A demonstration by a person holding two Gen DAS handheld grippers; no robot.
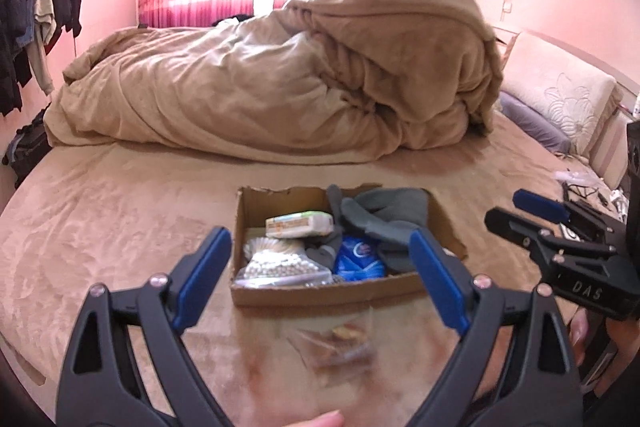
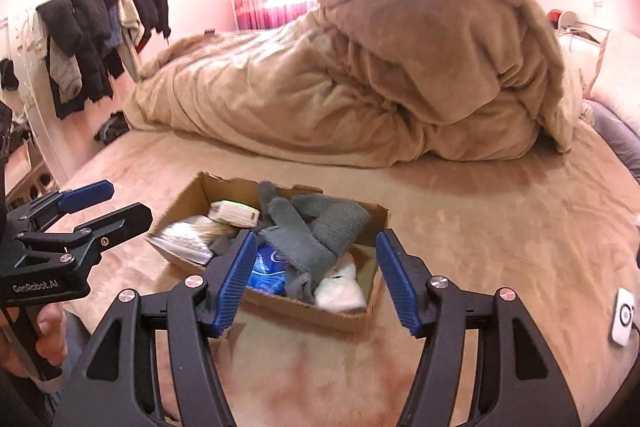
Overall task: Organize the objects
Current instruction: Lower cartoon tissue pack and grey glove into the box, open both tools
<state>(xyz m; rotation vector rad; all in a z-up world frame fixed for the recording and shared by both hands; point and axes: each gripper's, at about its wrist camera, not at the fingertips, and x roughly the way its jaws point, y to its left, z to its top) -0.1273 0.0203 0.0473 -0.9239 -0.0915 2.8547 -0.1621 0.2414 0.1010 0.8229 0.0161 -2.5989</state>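
A shallow cardboard box [image 1: 320, 293] sits on the bed, also in the right wrist view [image 2: 304, 307]. It holds grey gloves [image 1: 384, 215], a blue packet [image 1: 358, 259], a bag of white beads [image 1: 280, 265] and a pale pack [image 1: 300, 225]. A blurred clear bag with brown contents [image 1: 340, 345] lies in front of the box between my left fingers. My left gripper [image 1: 320, 279] is open and empty, just short of the box. My right gripper [image 2: 316, 279] is open and empty over the box's near edge. A white sock [image 2: 340, 287] shows in the box.
A heaped tan duvet [image 1: 280, 87] fills the far half of the bed. Pillows [image 1: 560, 99] lie at the right. Dark clothes [image 1: 32, 19] hang at the left. A small white device [image 2: 622, 315] and cables [image 1: 584, 187] lie on the bed's right side.
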